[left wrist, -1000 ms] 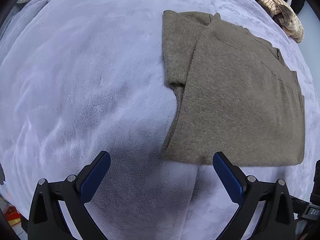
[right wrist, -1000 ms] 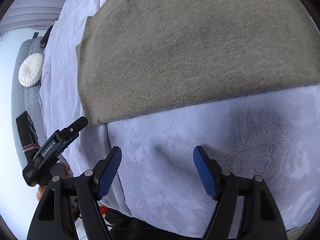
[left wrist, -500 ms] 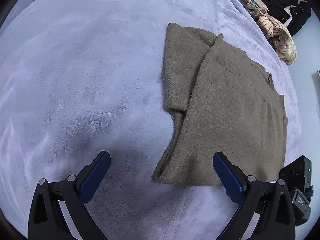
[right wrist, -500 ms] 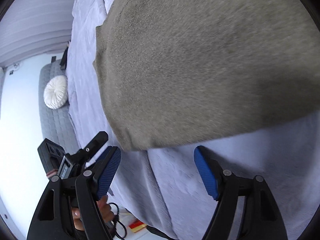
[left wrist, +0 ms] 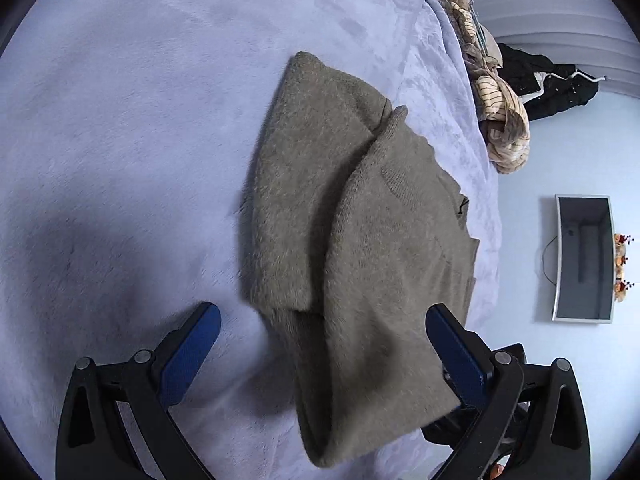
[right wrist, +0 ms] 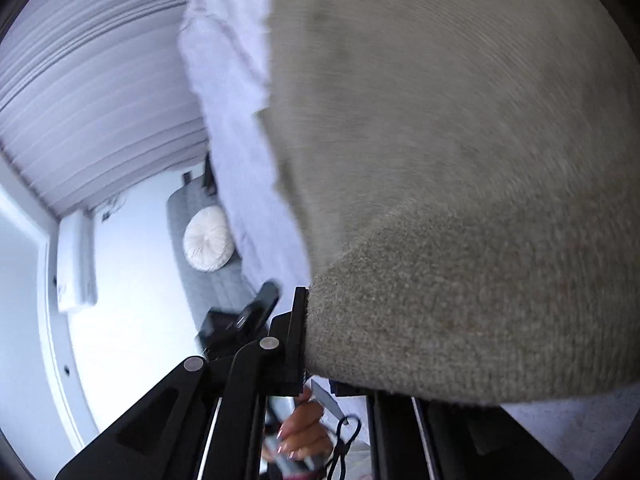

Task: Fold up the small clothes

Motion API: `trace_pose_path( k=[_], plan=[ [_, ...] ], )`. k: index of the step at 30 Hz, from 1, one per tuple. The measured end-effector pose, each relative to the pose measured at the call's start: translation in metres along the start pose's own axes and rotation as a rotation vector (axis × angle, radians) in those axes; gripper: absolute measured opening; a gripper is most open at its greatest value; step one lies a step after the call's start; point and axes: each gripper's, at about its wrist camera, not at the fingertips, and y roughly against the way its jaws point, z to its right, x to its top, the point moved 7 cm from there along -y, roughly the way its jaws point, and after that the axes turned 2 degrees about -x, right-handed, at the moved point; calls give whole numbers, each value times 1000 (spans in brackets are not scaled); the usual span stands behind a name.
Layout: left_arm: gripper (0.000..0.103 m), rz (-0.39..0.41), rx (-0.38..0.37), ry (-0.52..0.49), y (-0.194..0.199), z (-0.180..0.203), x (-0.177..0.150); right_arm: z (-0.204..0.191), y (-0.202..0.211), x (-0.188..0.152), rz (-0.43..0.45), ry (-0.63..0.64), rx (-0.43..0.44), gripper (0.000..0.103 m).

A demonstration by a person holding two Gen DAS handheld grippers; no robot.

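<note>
Left wrist view: the left gripper (left wrist: 322,354) has its jaws spread wide, its blue pads (left wrist: 191,354) not pressing anything. The olive sweater (left wrist: 360,248), partly folded, lies on the lilac blanket (left wrist: 120,120); its near corner is lifted between the fingers.

Right wrist view: the right gripper (right wrist: 316,340) has just been closing and now pinches the sweater's (right wrist: 460,200) near edge, the cloth bunched over the jaws. A hand (right wrist: 304,428) shows below.
</note>
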Motion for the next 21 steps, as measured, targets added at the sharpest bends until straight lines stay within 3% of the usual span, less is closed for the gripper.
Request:
trace_pose_path(
  k=[3,6,7,10,13,14,15,17,19,20,21],
  plan=[
    [103,-31,-56,-8,-17,14,15,-24,10,-1,-17,94,-2,8],
    [103,-82,-149,-24,-39,40,25,-26,8,-4,-39,121,-31,8],
    [103,-91,-148,-30,-44,46,26,-23,6,-5,-48,124,-48,8],
    [103,-100,-82,-90,-59,62,27,-14,-5,-9,-83,130,-127,9],
    [100,-88,29,-157,-69,69,25,-1,-9,-19,-157,148,-263,15],
    [90,-87,72,-177,-73,69,24,3,-10,-23,-190,162,-321,24],
    [84,-89,116,-197,-75,67,24,5,-8,-26,-216,178,-361,40],
    [57,-99,214,-257,-78,64,23,0,0,-29,-243,232,-396,55],
    [46,-103,257,-299,-78,64,24,-11,13,-27,-232,290,-392,55],
    [38,-98,251,-304,-75,65,25,-20,21,-20,-199,329,-394,50],
    [34,-90,242,-305,-73,68,27,-29,27,-12,-154,366,-399,35]
  ],
)
